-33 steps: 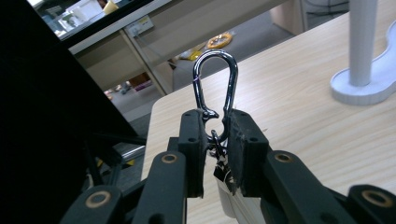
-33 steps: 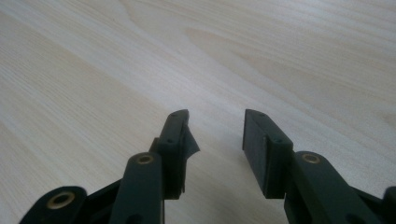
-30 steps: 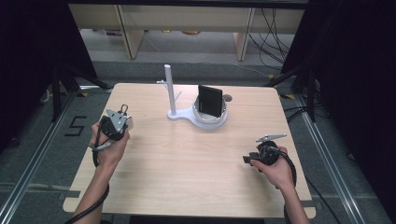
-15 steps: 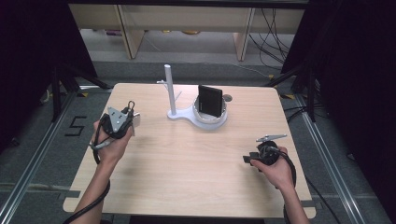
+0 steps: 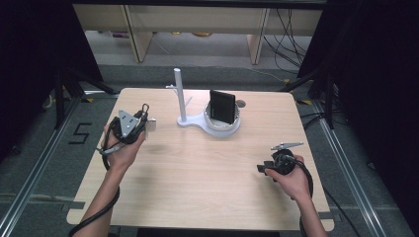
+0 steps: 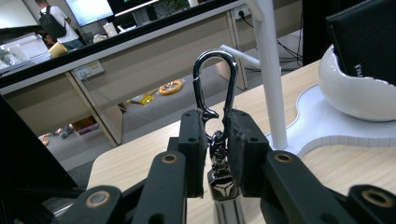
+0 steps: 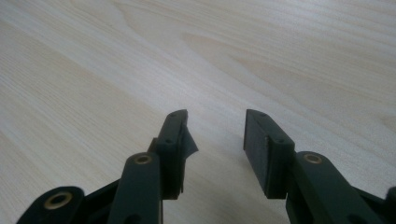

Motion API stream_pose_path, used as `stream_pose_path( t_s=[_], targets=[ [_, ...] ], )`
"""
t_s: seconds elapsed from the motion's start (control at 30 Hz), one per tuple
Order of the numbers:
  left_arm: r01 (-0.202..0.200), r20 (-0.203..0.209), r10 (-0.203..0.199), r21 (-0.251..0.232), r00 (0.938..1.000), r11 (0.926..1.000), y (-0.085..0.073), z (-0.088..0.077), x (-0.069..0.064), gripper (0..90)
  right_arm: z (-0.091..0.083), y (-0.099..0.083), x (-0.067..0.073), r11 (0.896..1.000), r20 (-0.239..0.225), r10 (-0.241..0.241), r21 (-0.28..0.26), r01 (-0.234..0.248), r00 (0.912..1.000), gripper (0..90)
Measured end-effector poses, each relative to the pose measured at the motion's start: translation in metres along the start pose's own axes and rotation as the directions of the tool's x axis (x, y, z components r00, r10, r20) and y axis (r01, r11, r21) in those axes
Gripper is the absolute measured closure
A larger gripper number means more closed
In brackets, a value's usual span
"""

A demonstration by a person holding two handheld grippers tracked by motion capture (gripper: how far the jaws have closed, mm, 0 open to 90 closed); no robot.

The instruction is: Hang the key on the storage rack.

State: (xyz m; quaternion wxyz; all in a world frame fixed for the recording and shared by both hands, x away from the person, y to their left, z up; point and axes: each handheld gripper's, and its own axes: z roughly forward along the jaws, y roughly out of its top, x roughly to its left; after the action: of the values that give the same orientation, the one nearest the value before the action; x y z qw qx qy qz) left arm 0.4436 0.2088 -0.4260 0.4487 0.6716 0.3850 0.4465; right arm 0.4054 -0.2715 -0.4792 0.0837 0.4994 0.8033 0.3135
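On the pale wood-grain table (image 5: 197, 173) between dark curtains, the left gripper (image 6: 215, 135) clamps a dark metal carabiner clip (image 6: 215, 84), while the right gripper (image 7: 215, 128) hovers with jaws apart and empty.

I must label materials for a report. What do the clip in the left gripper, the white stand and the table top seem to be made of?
Carabiner clip: dark polished metal, judging by its sharp glints. White stand: probably plastic, smooth, with a soft sheen on its round cup. Table top: pale wood or wood-look laminate; printed or real grain cannot be told apart.

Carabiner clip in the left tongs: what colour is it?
Dark glossy gunmetal carabiner clip, clearest in the left gripper view.
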Motion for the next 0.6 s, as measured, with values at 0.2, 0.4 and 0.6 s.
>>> stream_pose_path(
  t_s=[0.2, 0.4, 0.6],
  targets=[
    [-0.013, 0.007, 0.013, -0.012, 0.9999, 0.9999, 0.006, 0.002, -0.003, 75.9, 0.000, 0.000, 0.000, 1.000, -0.002, 0.006, -0.003, -0.006, 1.0000, 60.5],
    [-0.015, 0.021, 0.015, -0.031, 0.9997, 0.9994, 0.012, 0.005, -0.006, 75.9, -0.001, 0.000, 0.000, 1.000, 0.002, 0.014, 0.009, -0.014, 0.9999, 60.3],
    [-0.017, 0.033, 0.018, -0.042, 0.9993, 0.9990, 0.016, 0.007, -0.008, 75.9, -0.002, 0.000, -0.003, 1.000, -0.013, 0.007, 0.015, -0.007, 0.9999, 60.2]
  ],
)
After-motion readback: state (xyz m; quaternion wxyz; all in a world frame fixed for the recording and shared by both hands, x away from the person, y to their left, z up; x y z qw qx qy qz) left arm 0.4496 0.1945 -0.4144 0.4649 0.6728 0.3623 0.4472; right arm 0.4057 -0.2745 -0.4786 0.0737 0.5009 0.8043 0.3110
